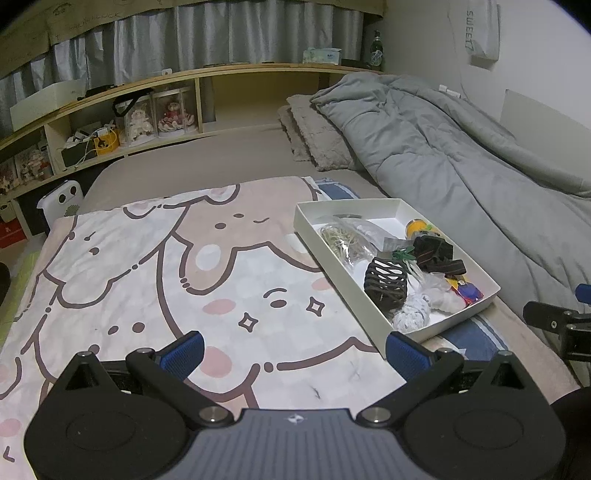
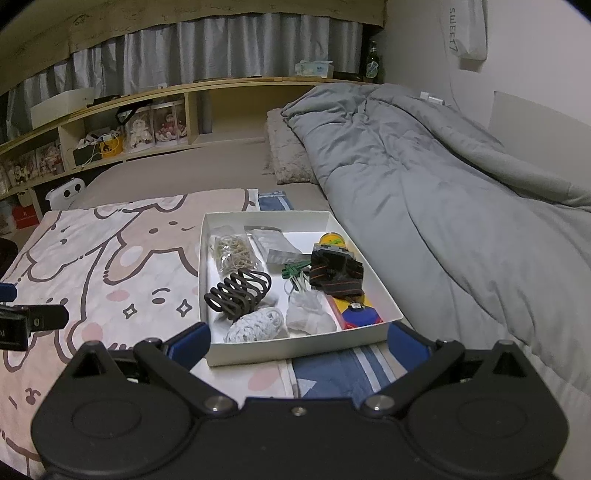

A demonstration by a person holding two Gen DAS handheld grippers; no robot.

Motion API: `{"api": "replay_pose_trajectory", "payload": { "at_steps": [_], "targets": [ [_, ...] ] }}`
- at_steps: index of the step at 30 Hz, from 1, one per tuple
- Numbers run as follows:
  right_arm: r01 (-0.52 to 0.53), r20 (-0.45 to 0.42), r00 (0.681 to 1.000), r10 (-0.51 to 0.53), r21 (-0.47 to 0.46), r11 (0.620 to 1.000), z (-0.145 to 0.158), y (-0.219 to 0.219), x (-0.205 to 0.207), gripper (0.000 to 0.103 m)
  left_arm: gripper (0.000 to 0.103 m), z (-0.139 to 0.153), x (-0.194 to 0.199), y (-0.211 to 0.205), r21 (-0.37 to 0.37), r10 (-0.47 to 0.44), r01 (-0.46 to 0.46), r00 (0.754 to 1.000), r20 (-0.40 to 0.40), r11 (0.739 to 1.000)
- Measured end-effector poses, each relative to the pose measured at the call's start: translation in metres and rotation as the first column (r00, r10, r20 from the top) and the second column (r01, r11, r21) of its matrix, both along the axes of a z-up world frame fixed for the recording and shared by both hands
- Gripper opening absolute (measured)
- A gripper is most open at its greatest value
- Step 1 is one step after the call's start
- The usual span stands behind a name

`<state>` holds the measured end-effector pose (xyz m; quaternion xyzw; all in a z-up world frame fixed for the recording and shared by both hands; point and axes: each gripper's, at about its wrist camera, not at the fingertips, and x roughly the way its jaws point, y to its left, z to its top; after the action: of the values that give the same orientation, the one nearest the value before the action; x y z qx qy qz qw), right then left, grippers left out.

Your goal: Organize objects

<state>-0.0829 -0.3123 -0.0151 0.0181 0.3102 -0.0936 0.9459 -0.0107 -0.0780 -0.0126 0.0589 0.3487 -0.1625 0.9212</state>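
Behind the cartoon-print bedsheet and white tray, both tools gape wide, empty.

"SWEET" runs down the grey bag hung on the wall

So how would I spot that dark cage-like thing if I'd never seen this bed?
Find the white tray on the cartoon blanket, beside the grey duvet. In its near left part, just behind a white knotted bundle, lies the dark wire coil. It is the only open, looped dark frame there; the other dark item is a flat strap.
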Motion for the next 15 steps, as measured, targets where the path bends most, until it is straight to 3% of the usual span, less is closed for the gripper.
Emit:
{"api": "replay_pose_trajectory", "payload": {
  "at_steps": [15],
  "targets": [
    [-0.003, -0.008, 1.000, 0.003, -0.001, 1.000, -0.0011, 0.0022, 0.0003, 0.103, 0.103, -0.0019, 0.0018, 0.0033, -0.032, 0.001, -0.002, 1.000, -0.024, 0.999]
  ]
}}
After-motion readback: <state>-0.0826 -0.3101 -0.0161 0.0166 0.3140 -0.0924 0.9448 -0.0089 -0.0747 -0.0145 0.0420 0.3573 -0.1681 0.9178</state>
